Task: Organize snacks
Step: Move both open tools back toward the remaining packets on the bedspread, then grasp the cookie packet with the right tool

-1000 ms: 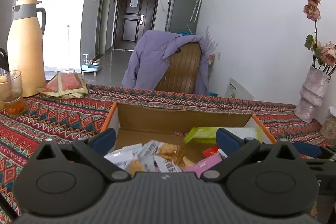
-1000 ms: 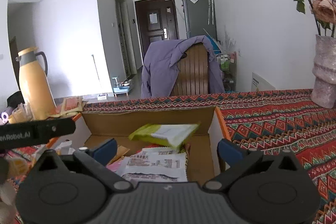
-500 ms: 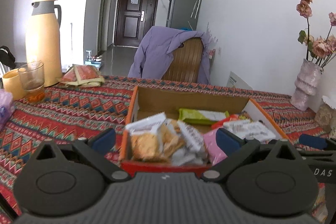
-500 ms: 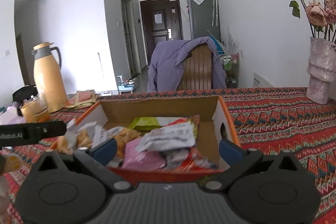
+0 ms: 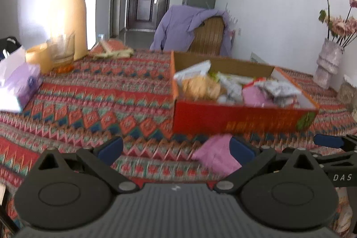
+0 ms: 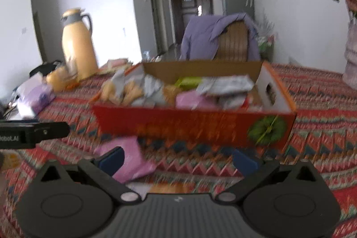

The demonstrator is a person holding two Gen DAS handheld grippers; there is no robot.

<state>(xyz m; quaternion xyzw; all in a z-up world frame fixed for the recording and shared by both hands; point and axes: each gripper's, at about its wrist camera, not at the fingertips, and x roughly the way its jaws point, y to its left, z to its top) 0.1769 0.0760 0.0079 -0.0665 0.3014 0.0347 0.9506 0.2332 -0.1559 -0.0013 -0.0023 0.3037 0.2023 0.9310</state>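
Observation:
A red-orange cardboard box (image 5: 241, 119) full of snack packets stands on the patterned tablecloth; it also shows in the right wrist view (image 6: 196, 124). A pink packet (image 5: 217, 154) lies loose on the cloth in front of the box, by my left gripper's right finger, and shows in the right wrist view (image 6: 131, 162) by the right gripper's left finger. My left gripper (image 5: 176, 146) is open and empty, back from the box. My right gripper (image 6: 178, 158) is open and empty, just before the box front.
A yellow thermos (image 5: 69, 15), a glass (image 5: 61, 48) and a cup stand at the far left. A purple-white bag (image 5: 15, 81) lies at the left edge. A flower vase (image 5: 328, 64) stands far right. A chair with a purple jacket (image 5: 191, 26) is behind the table.
Both grippers have pulled back and away from the box, from over its contents to in front of it. A pink packet now shows on the cloth before the box.

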